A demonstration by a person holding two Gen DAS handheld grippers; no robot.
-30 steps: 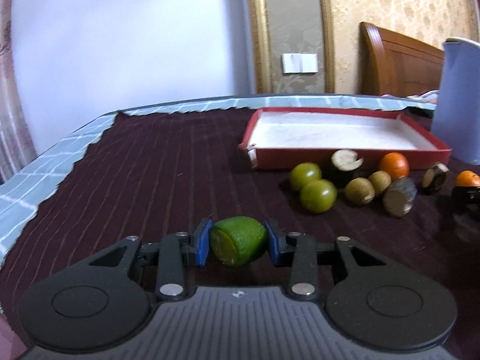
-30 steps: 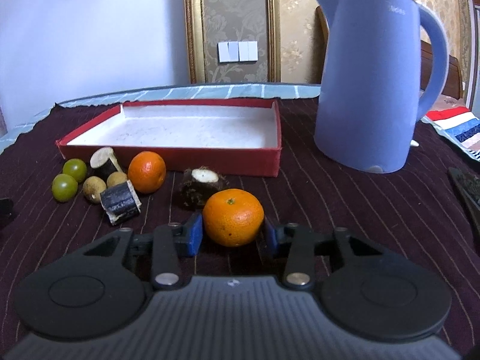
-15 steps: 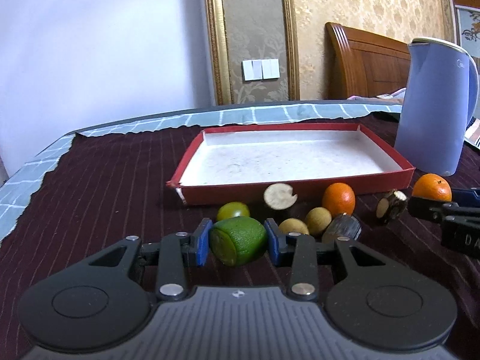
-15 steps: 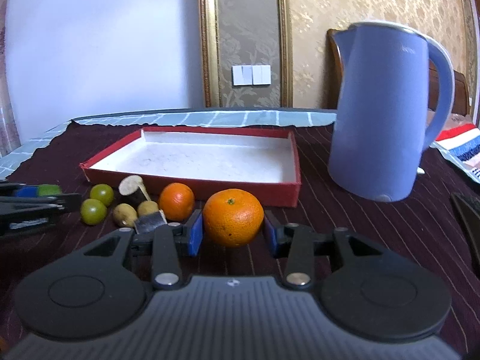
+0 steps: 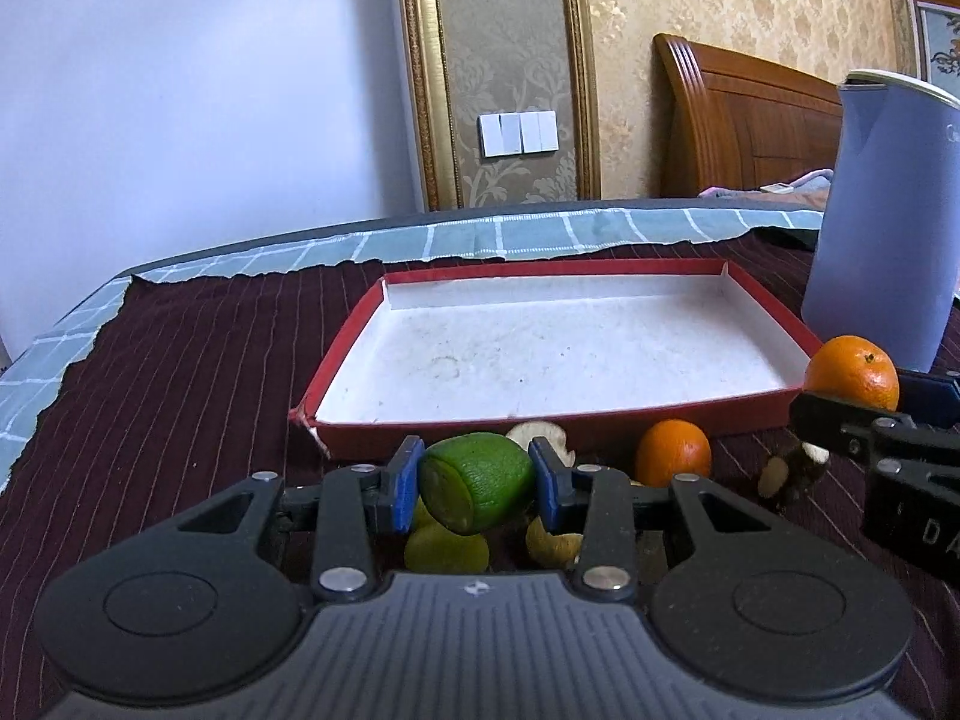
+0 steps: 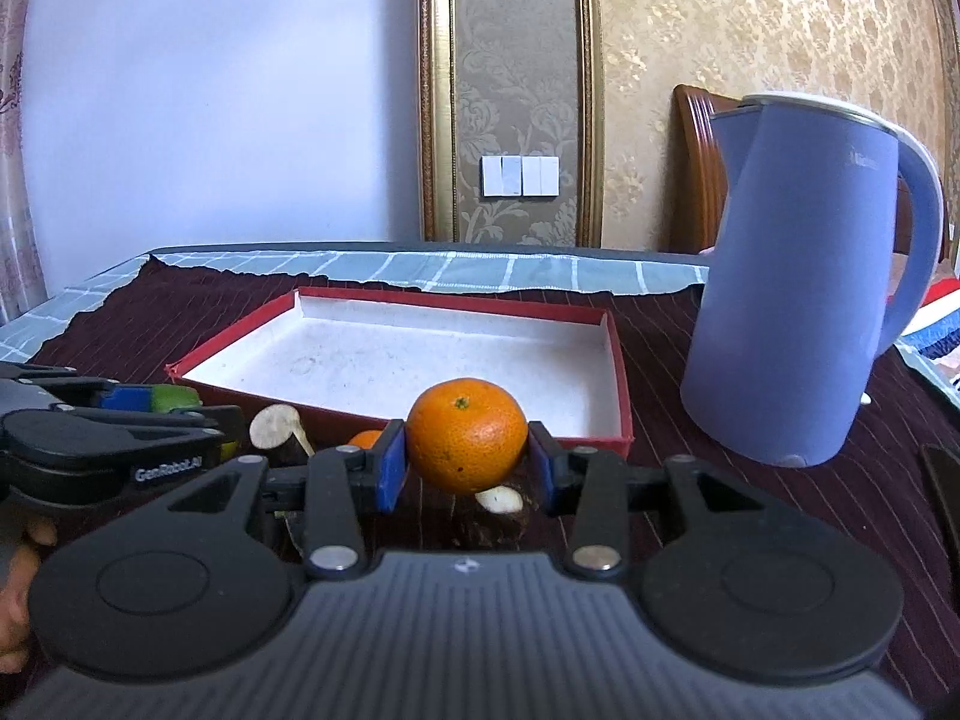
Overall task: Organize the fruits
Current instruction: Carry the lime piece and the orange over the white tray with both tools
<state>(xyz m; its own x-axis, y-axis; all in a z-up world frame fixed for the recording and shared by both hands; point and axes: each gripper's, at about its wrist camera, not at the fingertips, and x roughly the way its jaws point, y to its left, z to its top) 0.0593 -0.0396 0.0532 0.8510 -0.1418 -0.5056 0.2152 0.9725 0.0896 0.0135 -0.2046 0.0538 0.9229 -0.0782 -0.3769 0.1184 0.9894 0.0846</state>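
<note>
Left wrist: one lime (image 5: 477,480), two oranges (image 5: 673,454), one tray (image 5: 336,354)

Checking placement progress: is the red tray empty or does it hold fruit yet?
Empty. The red tray shows only its bare white floor in both views; the lime and orange are in the fingers.

left gripper (image 5: 474,483): clamped on a load, raised; right gripper (image 6: 467,465): clamped likewise, level alongside
</note>
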